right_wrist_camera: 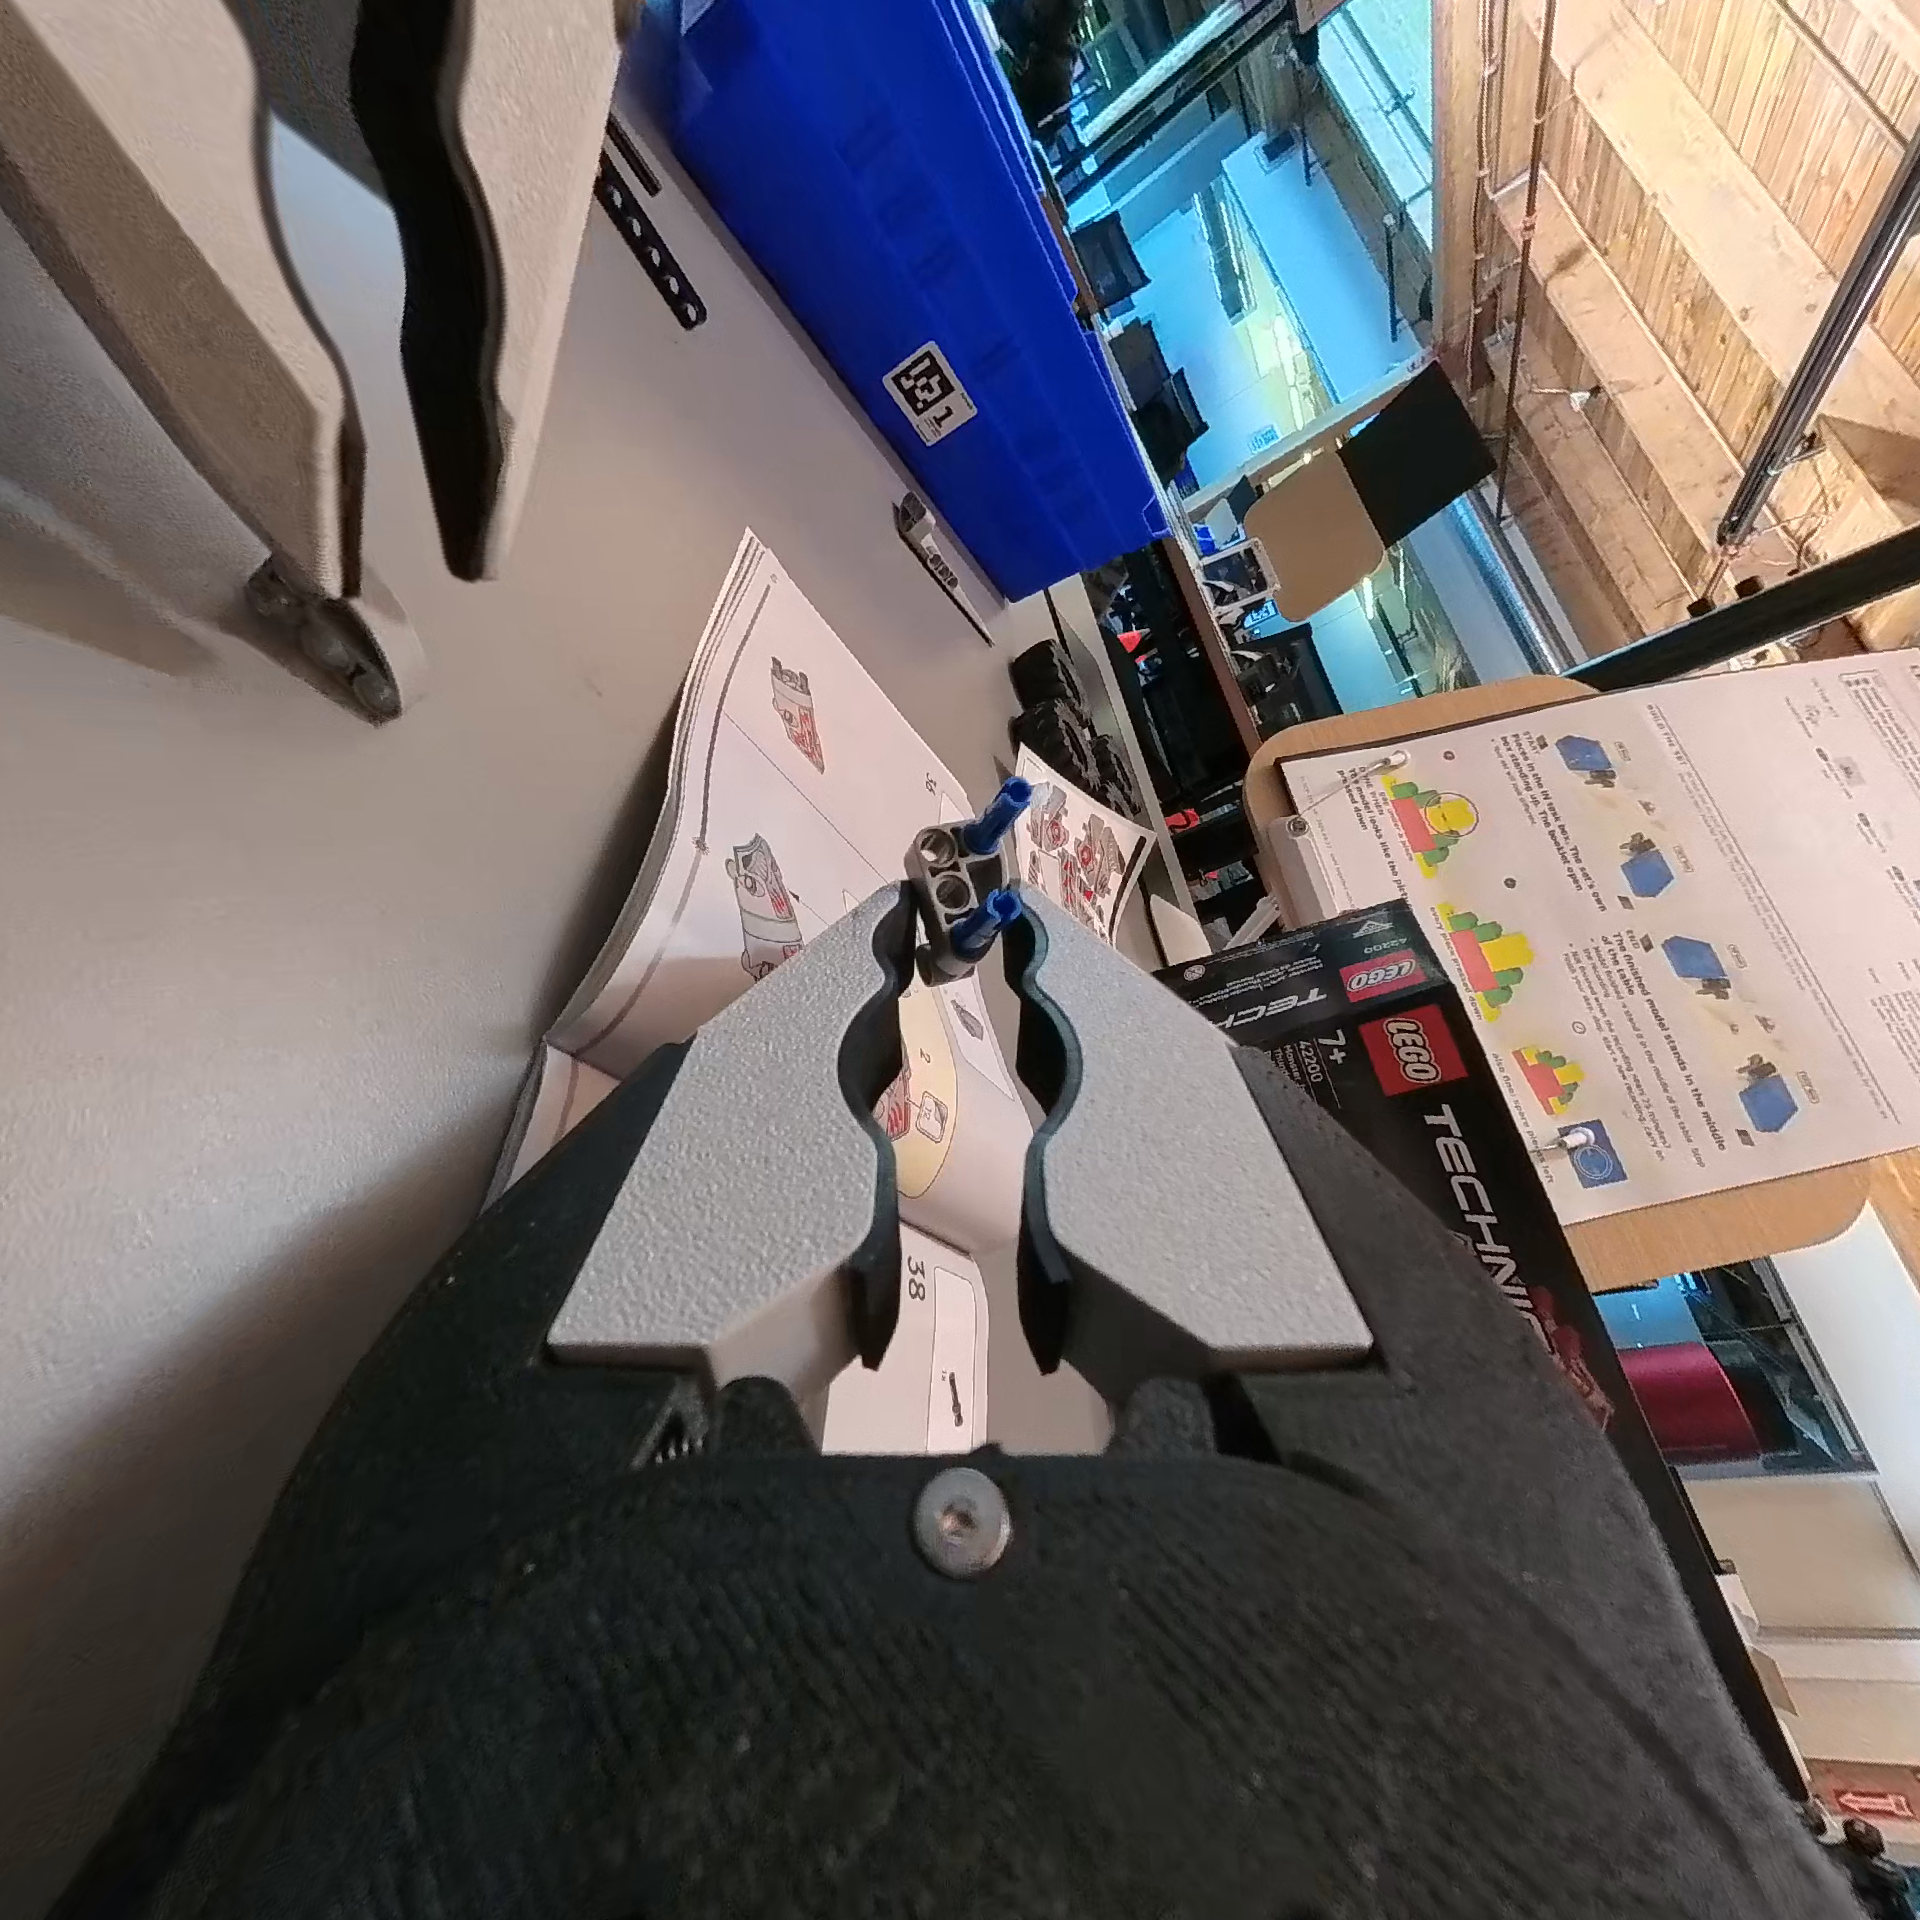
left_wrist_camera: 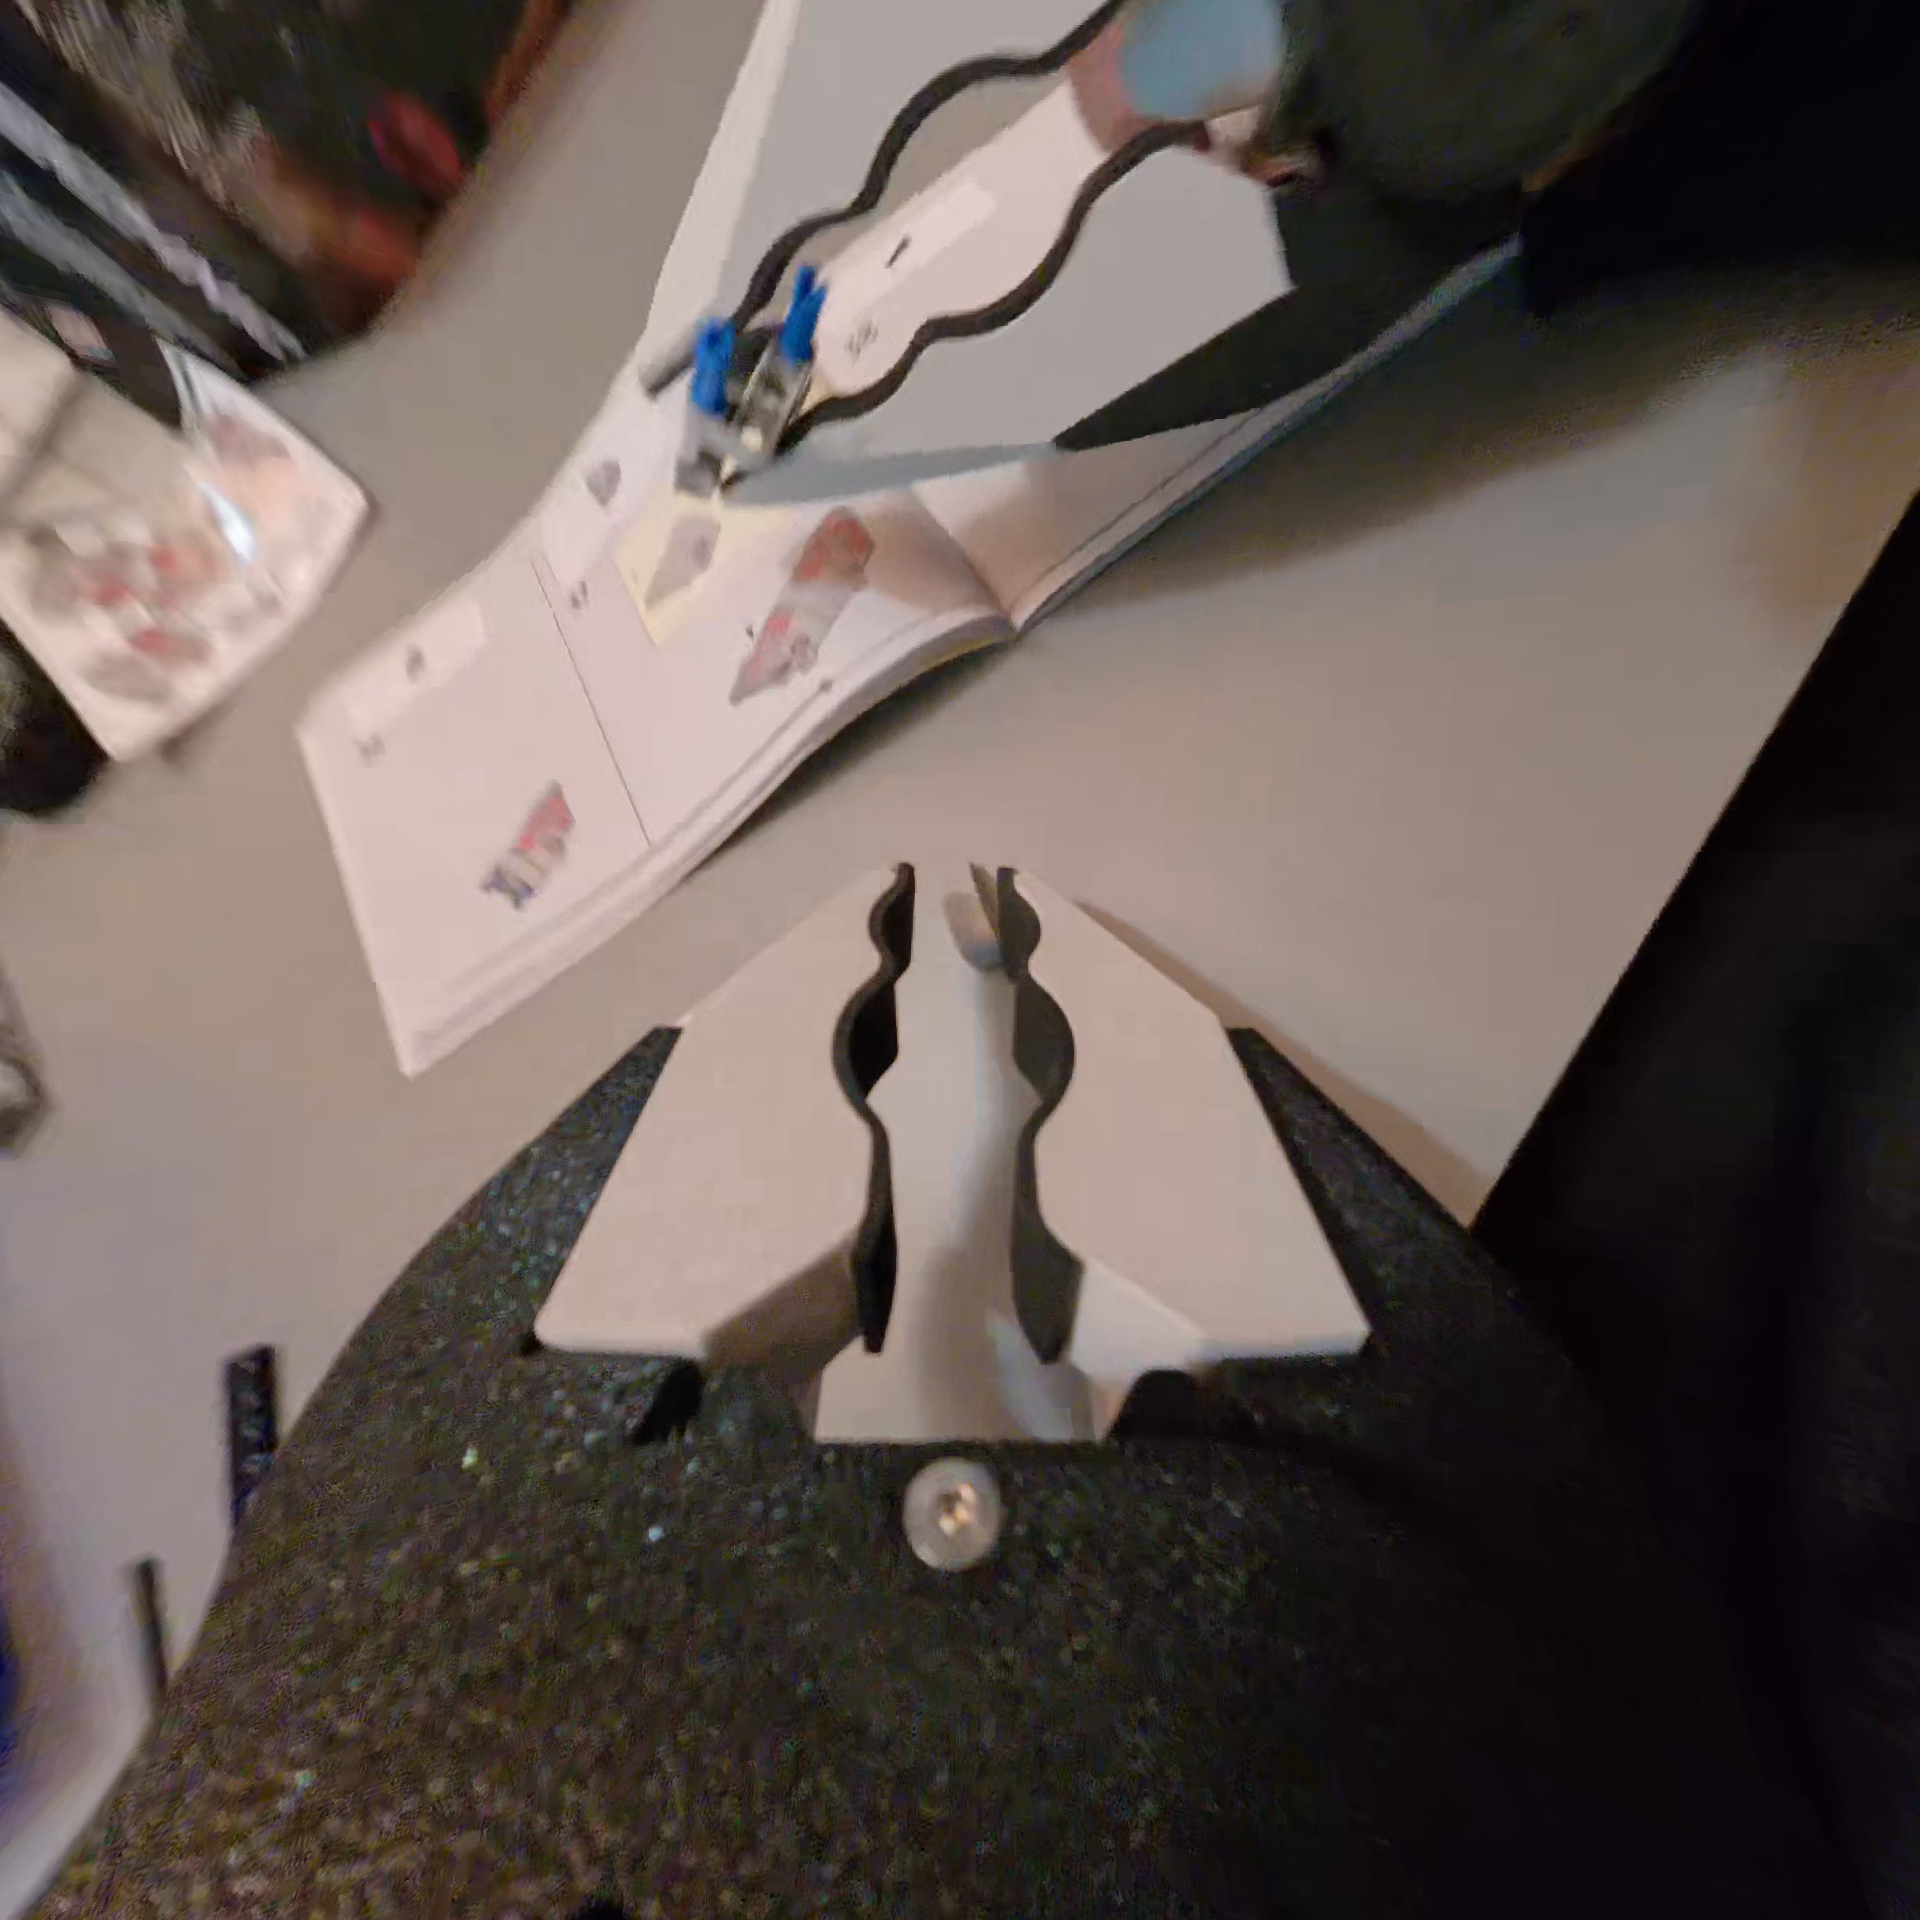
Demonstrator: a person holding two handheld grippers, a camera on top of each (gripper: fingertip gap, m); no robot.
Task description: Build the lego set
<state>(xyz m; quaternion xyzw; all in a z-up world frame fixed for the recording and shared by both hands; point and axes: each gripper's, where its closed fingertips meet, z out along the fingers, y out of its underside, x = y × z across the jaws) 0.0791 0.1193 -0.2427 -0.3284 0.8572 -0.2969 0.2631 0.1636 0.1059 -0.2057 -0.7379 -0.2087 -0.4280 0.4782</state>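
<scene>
My right gripper is shut on a small dark-grey connector with two blue pins sticking out, held above the open instruction booklet. The left wrist view shows the right gripper and the connector over the booklet. My left gripper is nearly closed on a small light-grey piece at its tips, above the grey table. In the right wrist view the left gripper hangs at the upper left with the grey piece at its tip.
A blue bin stands at the table's far side, with a black holed beam beside it. A black set box, a sticker sheet, black tyres and an instruction board lie to the right. The table edge is close.
</scene>
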